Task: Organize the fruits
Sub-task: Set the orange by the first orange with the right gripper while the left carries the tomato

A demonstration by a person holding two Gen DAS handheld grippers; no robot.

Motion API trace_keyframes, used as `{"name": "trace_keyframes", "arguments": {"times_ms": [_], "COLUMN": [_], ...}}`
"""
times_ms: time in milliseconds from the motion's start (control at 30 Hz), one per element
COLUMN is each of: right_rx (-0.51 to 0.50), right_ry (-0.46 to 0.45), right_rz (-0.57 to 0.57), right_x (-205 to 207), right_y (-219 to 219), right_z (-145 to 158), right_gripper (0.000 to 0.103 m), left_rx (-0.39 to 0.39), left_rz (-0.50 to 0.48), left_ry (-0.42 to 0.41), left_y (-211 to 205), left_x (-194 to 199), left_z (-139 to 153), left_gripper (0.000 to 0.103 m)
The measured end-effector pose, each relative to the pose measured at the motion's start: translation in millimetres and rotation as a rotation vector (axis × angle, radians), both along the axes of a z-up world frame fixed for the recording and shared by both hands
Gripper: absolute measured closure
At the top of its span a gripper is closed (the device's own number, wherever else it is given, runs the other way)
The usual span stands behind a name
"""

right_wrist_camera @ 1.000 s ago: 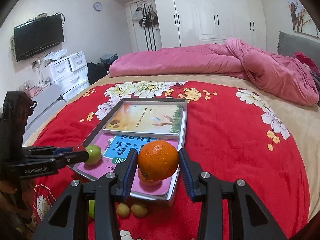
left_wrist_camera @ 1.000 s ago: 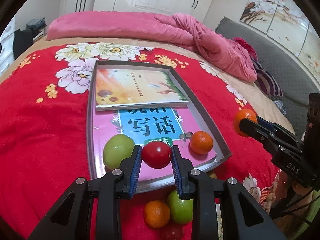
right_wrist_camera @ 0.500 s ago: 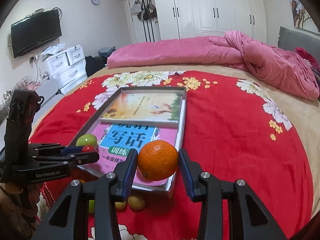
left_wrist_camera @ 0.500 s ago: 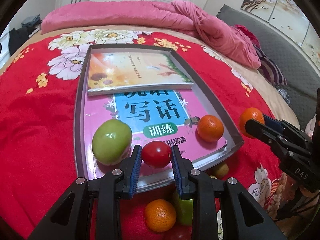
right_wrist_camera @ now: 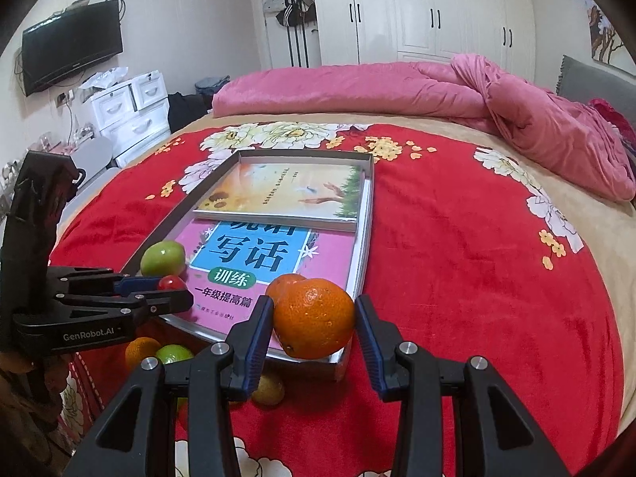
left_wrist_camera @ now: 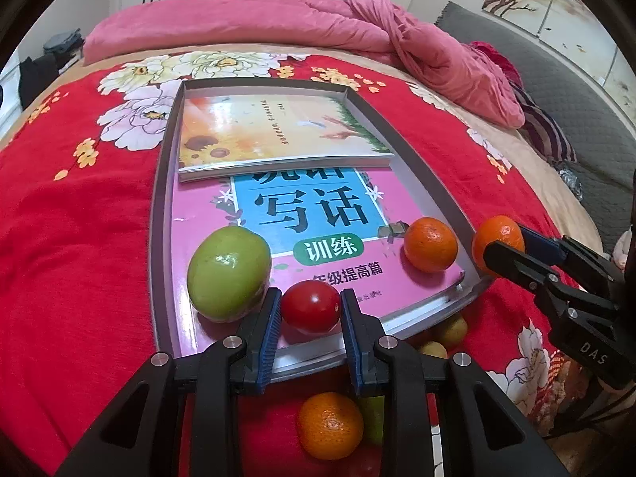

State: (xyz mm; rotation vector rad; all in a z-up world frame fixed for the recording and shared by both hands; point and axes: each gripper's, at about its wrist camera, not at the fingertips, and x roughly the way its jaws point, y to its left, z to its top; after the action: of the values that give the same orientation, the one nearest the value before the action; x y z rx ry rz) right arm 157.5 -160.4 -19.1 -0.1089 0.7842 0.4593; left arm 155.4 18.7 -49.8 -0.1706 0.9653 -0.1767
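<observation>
My left gripper [left_wrist_camera: 311, 309] is shut on a red tomato [left_wrist_camera: 311, 307], held low over the near end of the grey tray [left_wrist_camera: 162, 214], right of a green apple [left_wrist_camera: 228, 273]. An orange [left_wrist_camera: 430, 244] lies in the tray's near right corner. My right gripper [right_wrist_camera: 314, 318] is shut on a second orange [right_wrist_camera: 314, 318] and holds it at the tray's near right corner [right_wrist_camera: 367, 214]; it also shows in the left wrist view [left_wrist_camera: 499, 244]. The left gripper with the tomato [right_wrist_camera: 171, 281] shows at left in the right wrist view.
Two books [left_wrist_camera: 278, 131] lie in the tray on a red floral bedspread [left_wrist_camera: 75, 214]. Loose fruit lies before the tray: an orange [left_wrist_camera: 330, 425], a green fruit [right_wrist_camera: 173, 353], small yellow-green fruits [left_wrist_camera: 451, 330]. A pink duvet [right_wrist_camera: 397, 83] lies at the back.
My left gripper has moved forward and down with the tomato, to beside the green apple. My right gripper has come closer to the tray's near right corner with its orange.
</observation>
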Motion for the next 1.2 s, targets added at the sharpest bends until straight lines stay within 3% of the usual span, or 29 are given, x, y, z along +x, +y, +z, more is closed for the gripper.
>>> {"name": "trace_keyframes", "arguments": {"times_ms": [567, 1200], "right_rx": [-0.015, -0.064], "right_ry": [0.031, -0.008], "right_rz": [0.007, 0.006], "right_x": [6, 5], "right_y": [5, 11], "right_z": [-11, -15], "right_gripper": [0.061, 0.060], "left_rx": [0.004, -0.003], "left_rz": [0.003, -0.004], "left_ry": [0.004, 0.009], "left_y": [1, 0], "left_x": [1, 2], "left_z": [-1, -3], "left_gripper": [0.073, 0.073]}}
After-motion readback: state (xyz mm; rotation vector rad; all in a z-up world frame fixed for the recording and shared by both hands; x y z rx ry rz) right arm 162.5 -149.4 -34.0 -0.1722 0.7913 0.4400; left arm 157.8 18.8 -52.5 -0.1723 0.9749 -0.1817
